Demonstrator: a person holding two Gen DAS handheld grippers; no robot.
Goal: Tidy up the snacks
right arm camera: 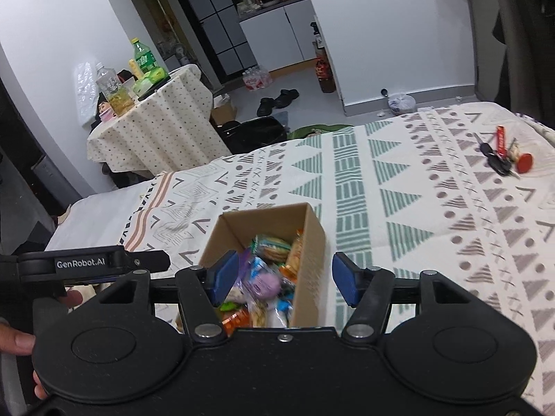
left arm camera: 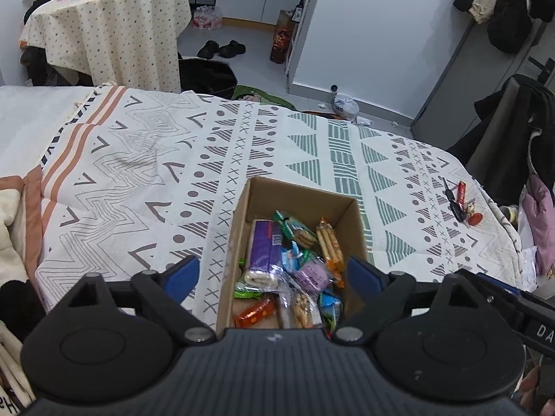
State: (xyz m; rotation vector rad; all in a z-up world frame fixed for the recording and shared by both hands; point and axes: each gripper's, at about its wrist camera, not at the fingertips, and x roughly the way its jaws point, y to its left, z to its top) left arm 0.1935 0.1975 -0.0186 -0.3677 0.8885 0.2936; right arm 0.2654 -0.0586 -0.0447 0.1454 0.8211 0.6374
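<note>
An open cardboard box (left arm camera: 350,222) (right arm camera: 312,242) sits on the patterned bedspread, filled with several wrapped snacks: a purple pack (left arm camera: 265,248), biscuit sticks (left arm camera: 329,242), an orange bar (left arm camera: 255,312) and a lilac pouch (left arm camera: 314,275) (right arm camera: 265,282). My left gripper (left arm camera: 274,275) hovers open over the box's near end, its blue pads wide apart and nothing between them. My right gripper (right arm camera: 284,275) is also open and empty; its left pad is over the box and its right pad is outside the box's right wall.
The bedspread (left arm camera: 138,173) (right arm camera: 433,208) stretches left and far beyond the box. Keys with a red tag and charm (left arm camera: 463,204) (right arm camera: 503,156) lie at its right. A cloth-covered round table (left arm camera: 111,27) (right arm camera: 152,128) with bottles stands behind. A person's fingers (right arm camera: 14,341) grip the handle.
</note>
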